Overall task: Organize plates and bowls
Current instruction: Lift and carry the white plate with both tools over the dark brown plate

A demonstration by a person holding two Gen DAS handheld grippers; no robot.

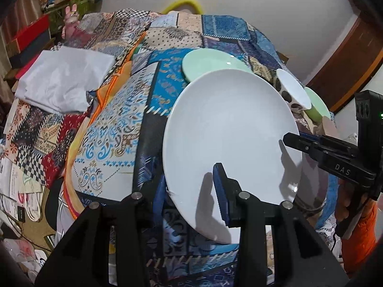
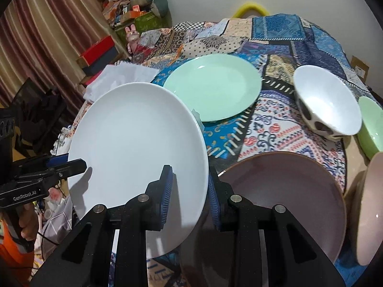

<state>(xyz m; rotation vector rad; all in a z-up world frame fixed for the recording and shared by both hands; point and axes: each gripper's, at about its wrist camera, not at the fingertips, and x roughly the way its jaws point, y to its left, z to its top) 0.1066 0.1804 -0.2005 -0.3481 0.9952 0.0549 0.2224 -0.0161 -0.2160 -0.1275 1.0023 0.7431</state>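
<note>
A large white plate (image 1: 229,129) (image 2: 136,148) is held tilted above the patterned cloth by both grippers. My left gripper (image 1: 191,186) is shut on its near edge; it shows in the right wrist view at the plate's left rim (image 2: 71,165). My right gripper (image 2: 189,186) is shut on the plate's opposite edge; it shows in the left wrist view (image 1: 294,141). A mint green plate (image 2: 213,86) (image 1: 210,64) lies flat behind. A mauve plate (image 2: 287,196) lies under my right gripper. A white spotted bowl (image 2: 328,102) (image 1: 292,88) and a green bowl (image 2: 371,126) sit to the right.
A folded white cloth (image 1: 64,81) lies at the left on the patchwork cover (image 1: 115,124). A mauve bowl (image 2: 371,205) sits at the far right edge. Boxes and clutter (image 2: 100,52) stand at the back left by a curtain.
</note>
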